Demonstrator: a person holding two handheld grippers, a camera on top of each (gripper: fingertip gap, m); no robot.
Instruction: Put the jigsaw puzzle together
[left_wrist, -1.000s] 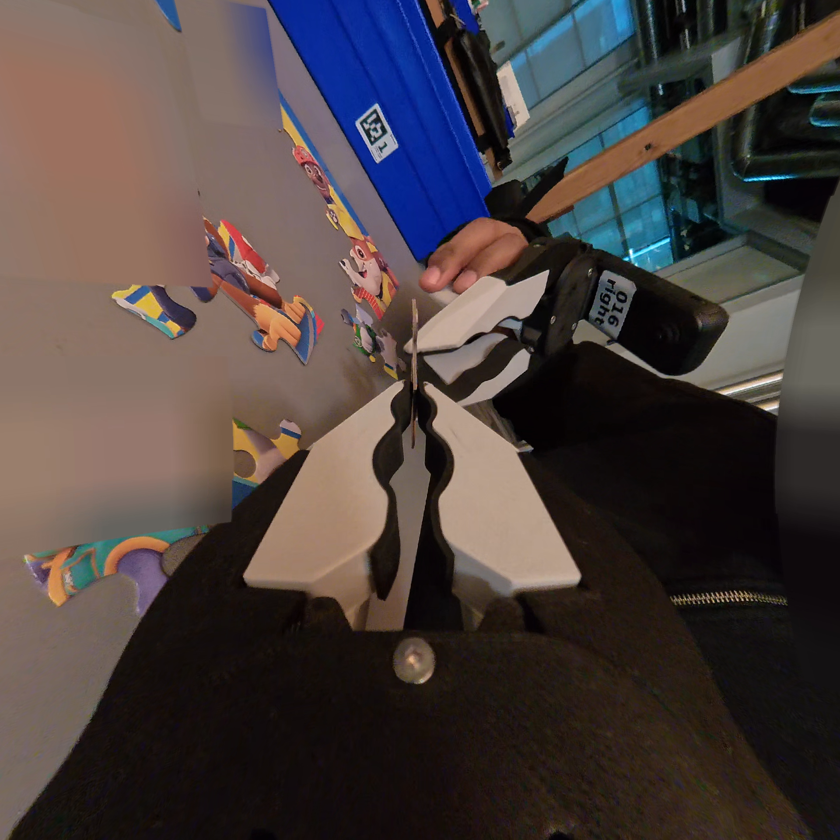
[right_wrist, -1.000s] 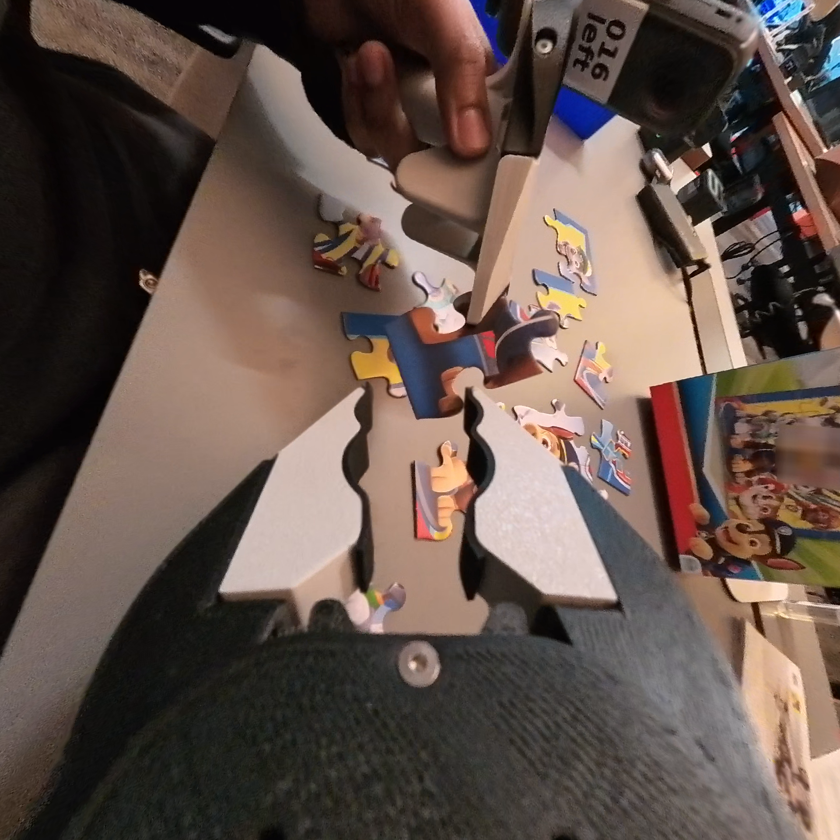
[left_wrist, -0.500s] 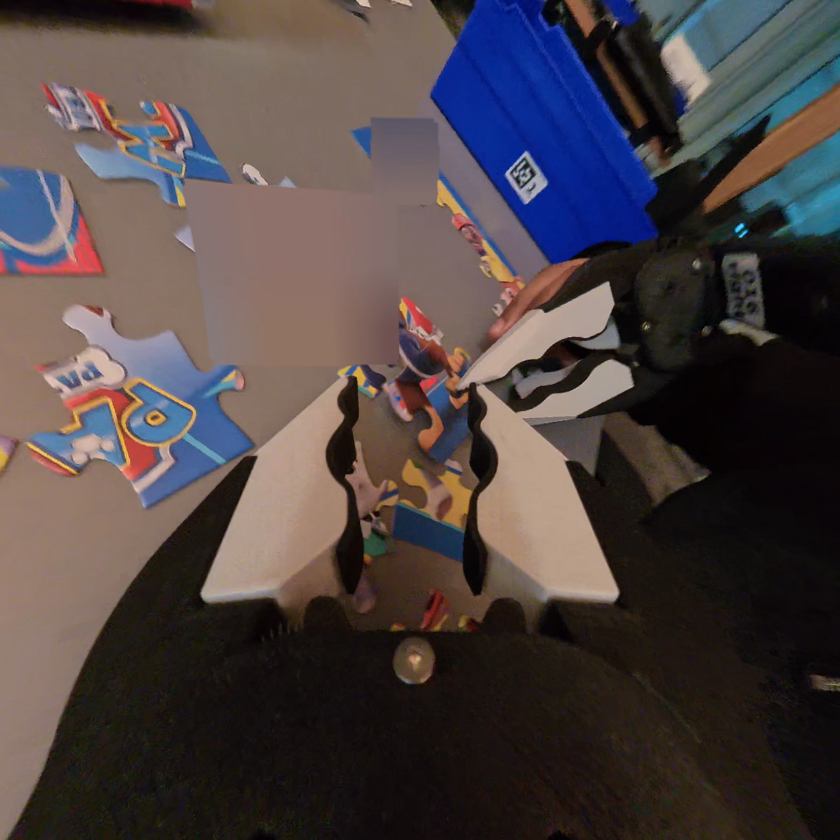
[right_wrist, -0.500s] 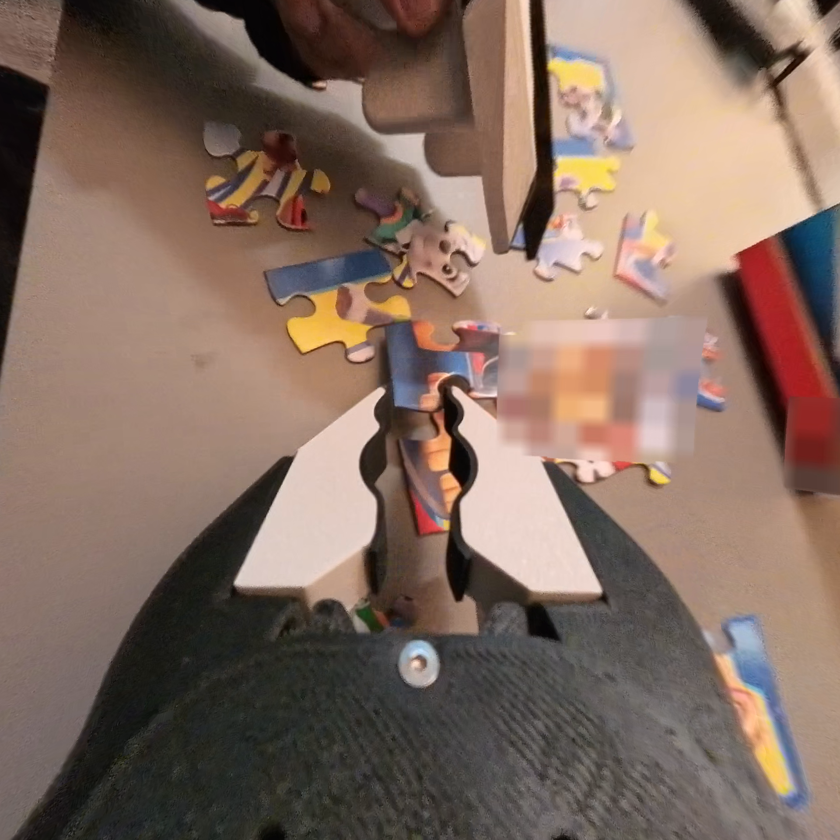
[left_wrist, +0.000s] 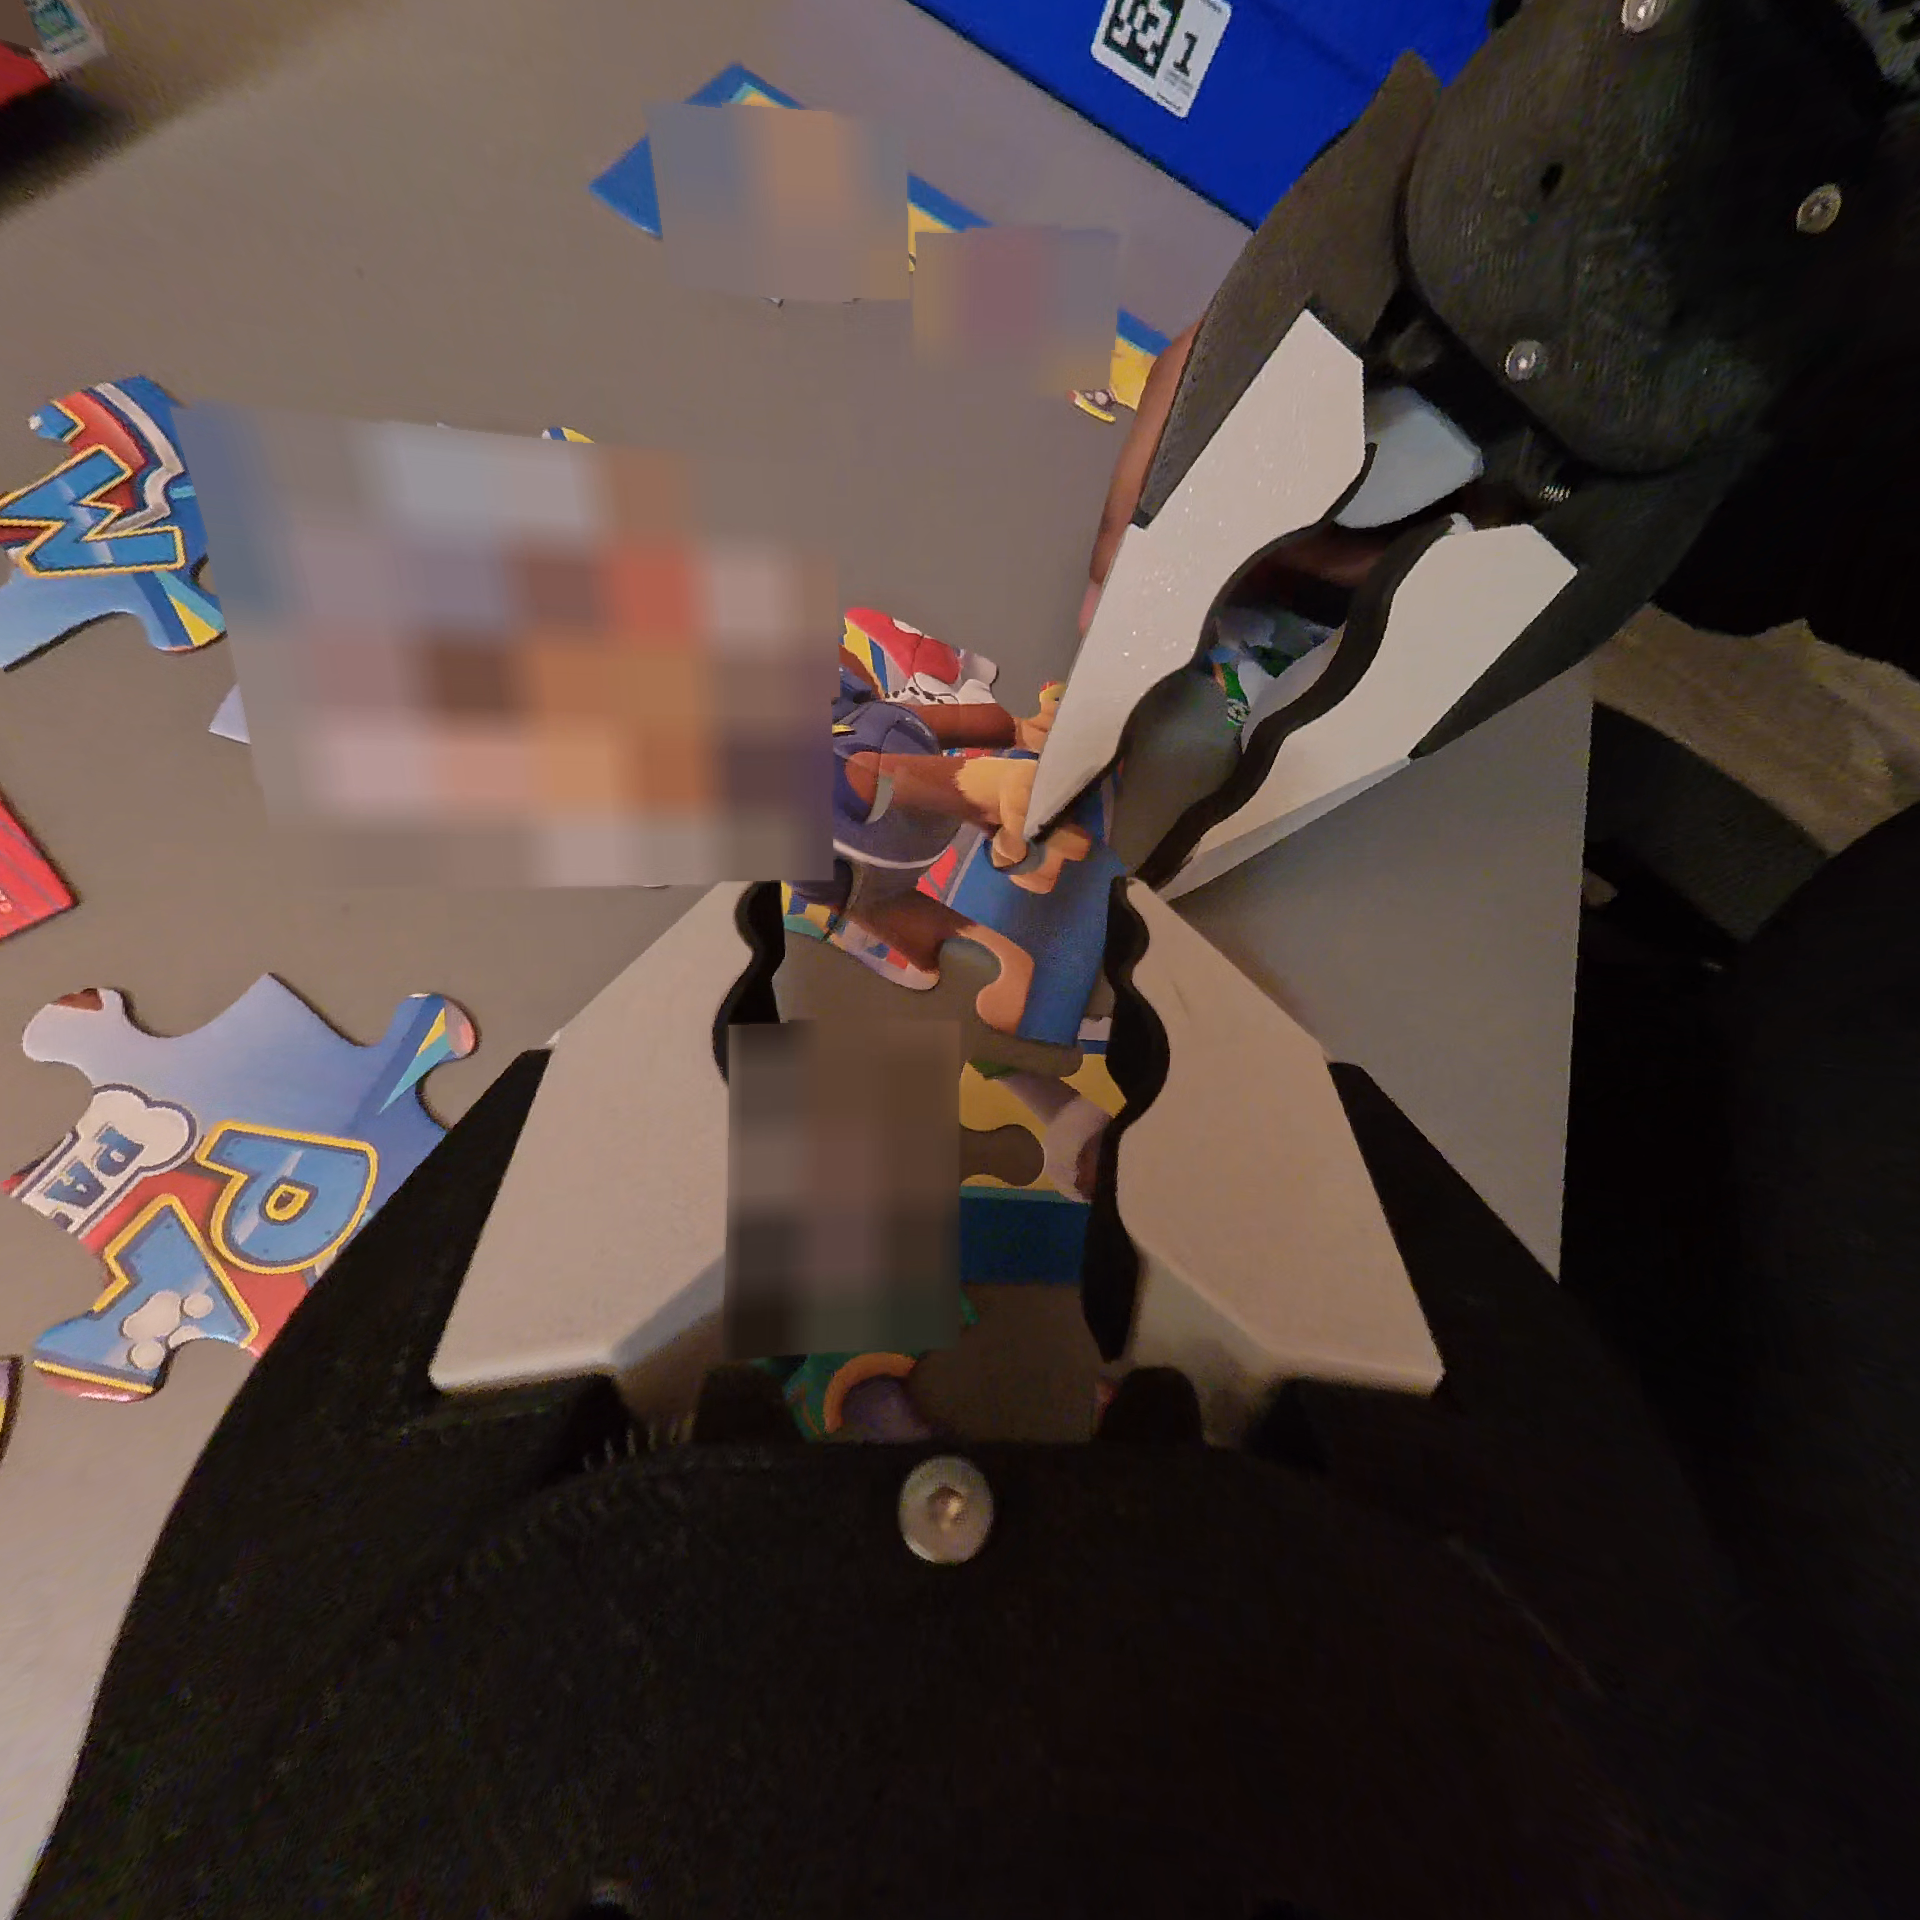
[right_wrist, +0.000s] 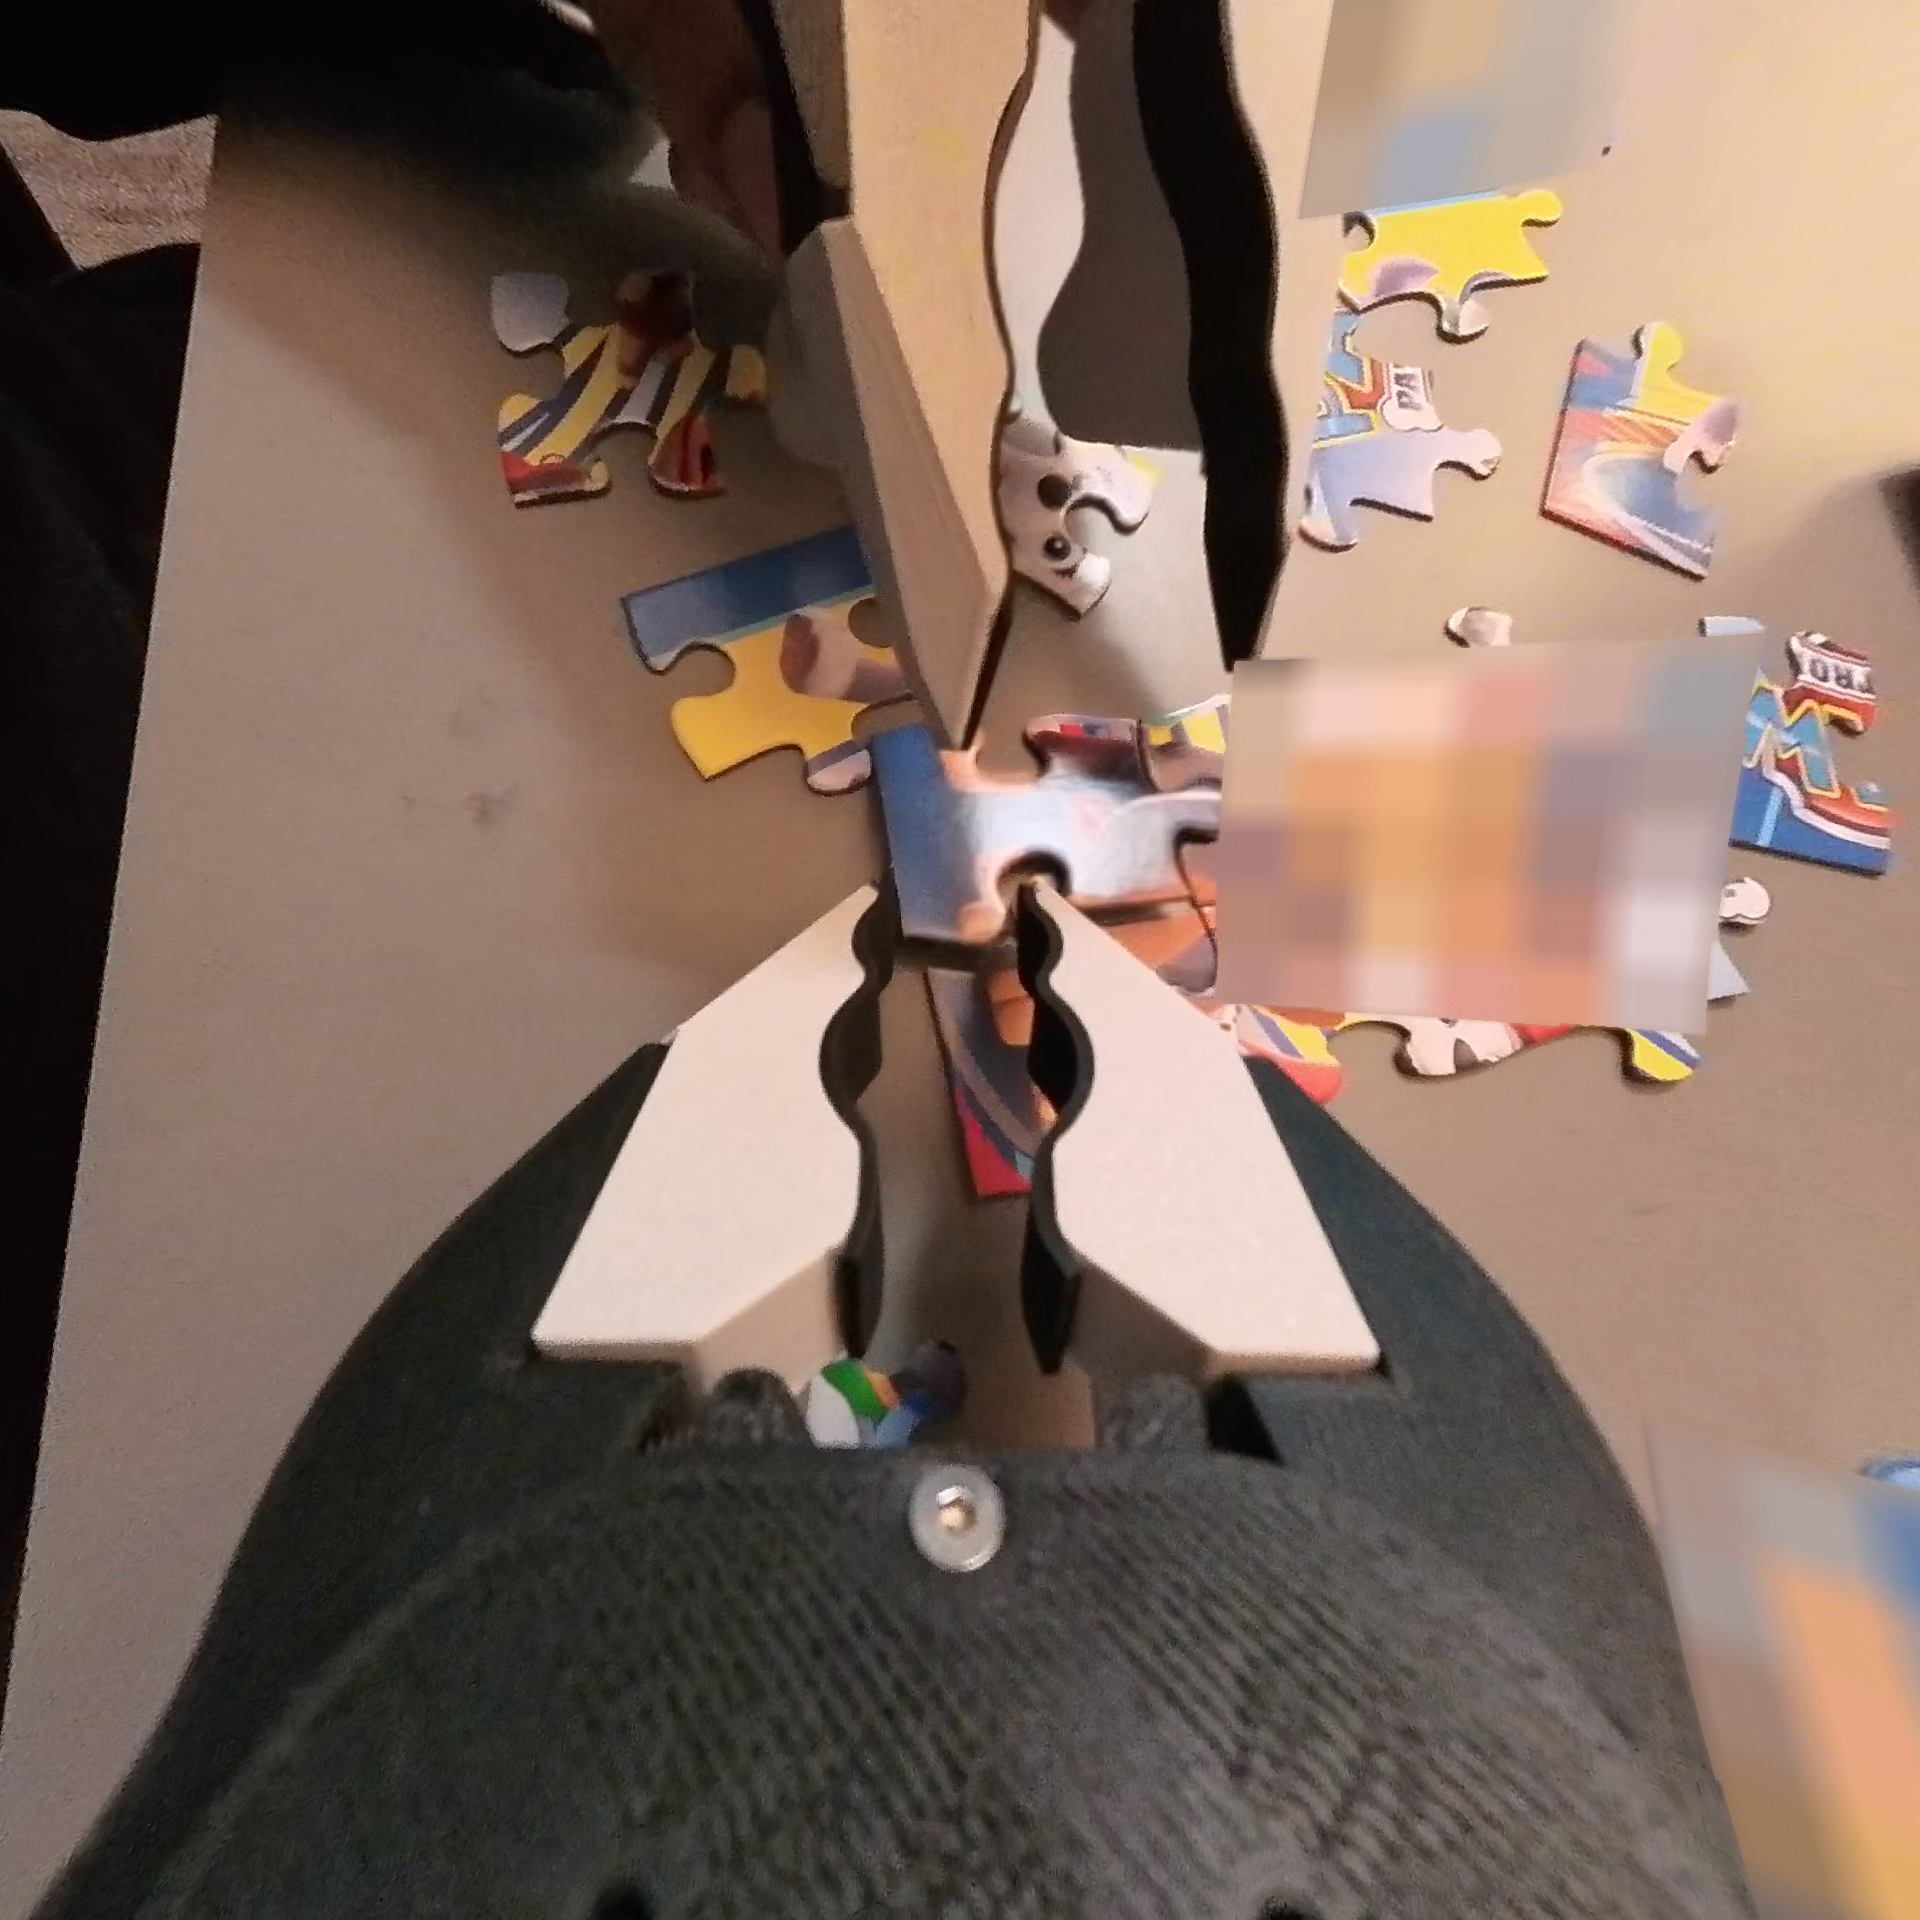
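In the left wrist view, the left gripper hangs over the grey table with its jaws spread wide and nothing between the pads; through the gap lies a blue puzzle piece with a brown cartoon figure. The right gripper comes in from the far right, its jaws narrowly parted and its near fingertip touching that piece. A lettered blue piece lies near left, and a blue bin stands far off. In the right wrist view, the right gripper pinches the near edge of the blue piece between both pads, the piece tilted up off the table. The left gripper reaches down from the far side, open, one tip at the piece's far edge. A yellow-and-blue piece lies just left, others scattered far right.
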